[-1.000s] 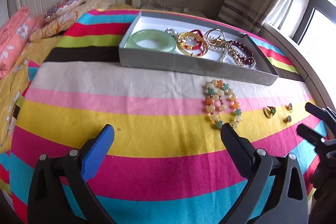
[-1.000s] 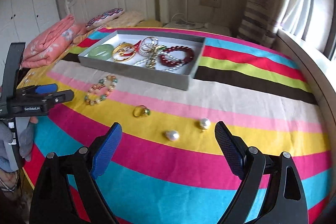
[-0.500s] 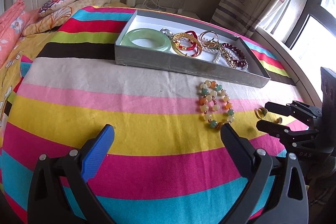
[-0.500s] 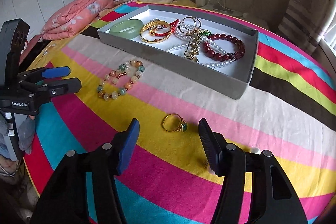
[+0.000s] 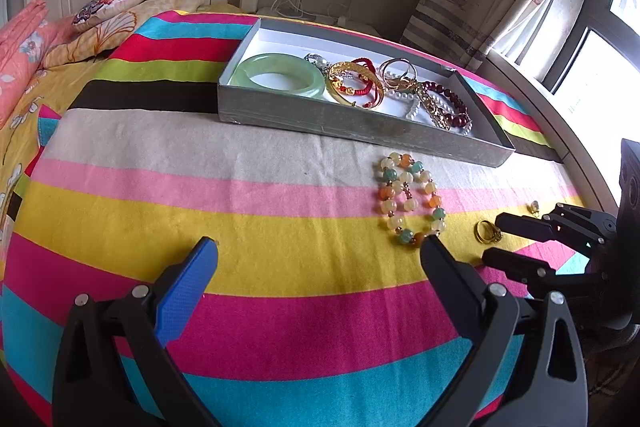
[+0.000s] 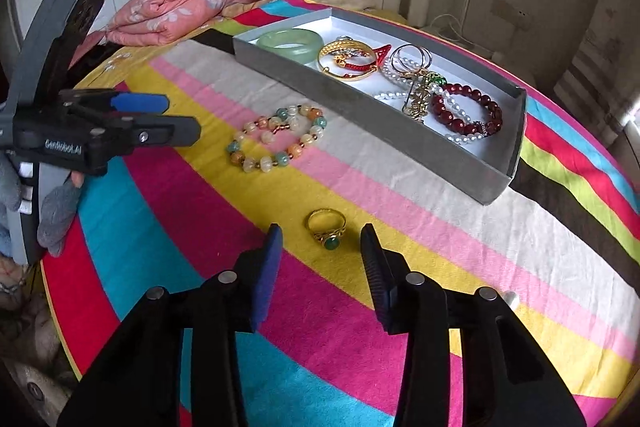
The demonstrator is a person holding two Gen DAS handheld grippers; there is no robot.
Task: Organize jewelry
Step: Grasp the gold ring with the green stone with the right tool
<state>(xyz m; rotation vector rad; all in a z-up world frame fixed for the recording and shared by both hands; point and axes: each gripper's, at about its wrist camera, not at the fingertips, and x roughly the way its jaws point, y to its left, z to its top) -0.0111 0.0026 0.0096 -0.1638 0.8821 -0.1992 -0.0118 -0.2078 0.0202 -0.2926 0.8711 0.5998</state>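
- the right gripper (image 6: 322, 247) has moved in on the gold ring (image 6: 327, 227), jaws just narrowing, apart, untouched ring just ahead.
- beyond it, the grey tray (image 6: 360, 115) holds a jade bangle (image 6: 289, 42), gold bangle (image 6: 347, 62) and red bead bracelet (image 6: 466, 109).

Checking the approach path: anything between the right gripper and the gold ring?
Nothing visible. The ring lies alone on the yellow stripe, just ahead of the right gripper, whose jaws have just been closing but don't touch it. The bead bracelet lies well clear.

Open striped bedcover (image 6: 168, 227) all round the gold ring (image 6: 326, 227), nothing crowding it. Beaded bracelet (image 6: 276, 139) lying up-left, clear of the approach. Grey tray (image 6: 360, 115) wall blocking beyond; left gripper (image 6: 176, 119) hovering off left.
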